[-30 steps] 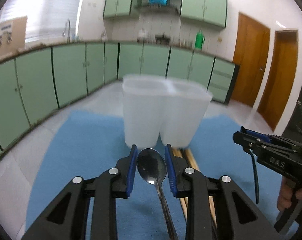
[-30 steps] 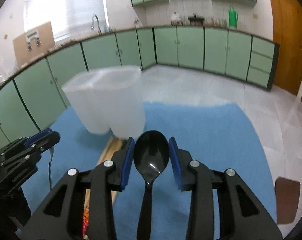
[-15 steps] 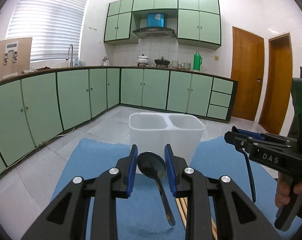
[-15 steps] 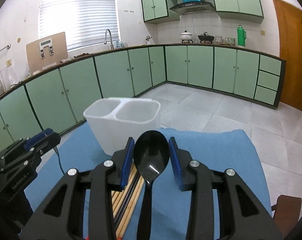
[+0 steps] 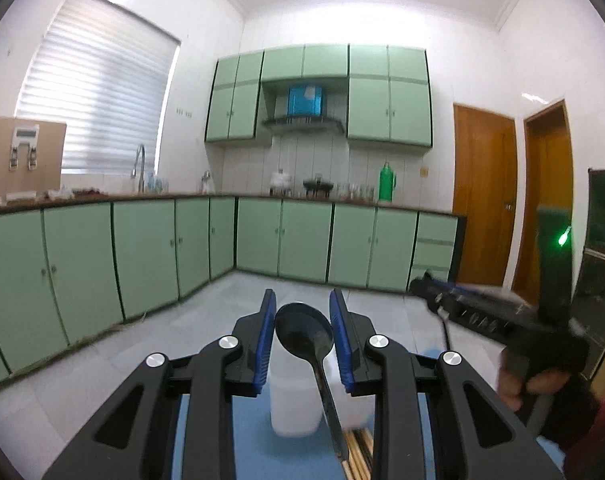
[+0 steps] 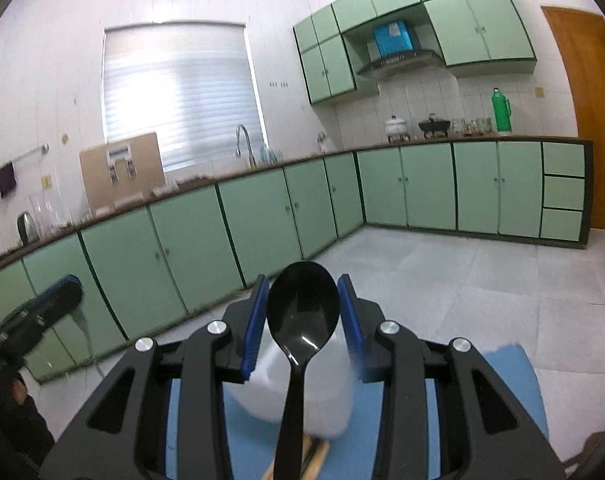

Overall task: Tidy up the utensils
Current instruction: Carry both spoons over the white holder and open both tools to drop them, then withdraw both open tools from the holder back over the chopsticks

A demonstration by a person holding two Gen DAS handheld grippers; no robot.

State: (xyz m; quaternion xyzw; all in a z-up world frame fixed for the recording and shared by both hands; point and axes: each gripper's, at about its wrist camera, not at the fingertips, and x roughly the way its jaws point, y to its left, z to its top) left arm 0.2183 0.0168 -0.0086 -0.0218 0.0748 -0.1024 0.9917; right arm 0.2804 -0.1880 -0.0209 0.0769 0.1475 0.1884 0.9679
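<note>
My left gripper (image 5: 303,330) is shut on a metal spoon (image 5: 308,338), bowl up between the blue pads, handle slanting down. My right gripper (image 6: 302,316) is shut on a black plastic spoon (image 6: 300,320), bowl up. The white two-compartment holder (image 5: 292,404) stands on the blue mat (image 5: 246,440) low behind the left fingers; it also shows blurred in the right wrist view (image 6: 322,396). Wooden chopsticks (image 5: 356,452) lie on the mat in front of the holder, also seen in the right wrist view (image 6: 314,454). The right gripper shows at the left view's right edge (image 5: 482,314).
Green kitchen cabinets (image 5: 142,248) and a tiled floor (image 6: 462,264) lie beyond the mat. Wooden doors (image 5: 484,196) stand at the right. The left gripper's tip shows at the right view's left edge (image 6: 42,308).
Both grippers have tilted upward with their spoons, so the holder and mat have dropped to the bottom of both views. Both keep their hold.
</note>
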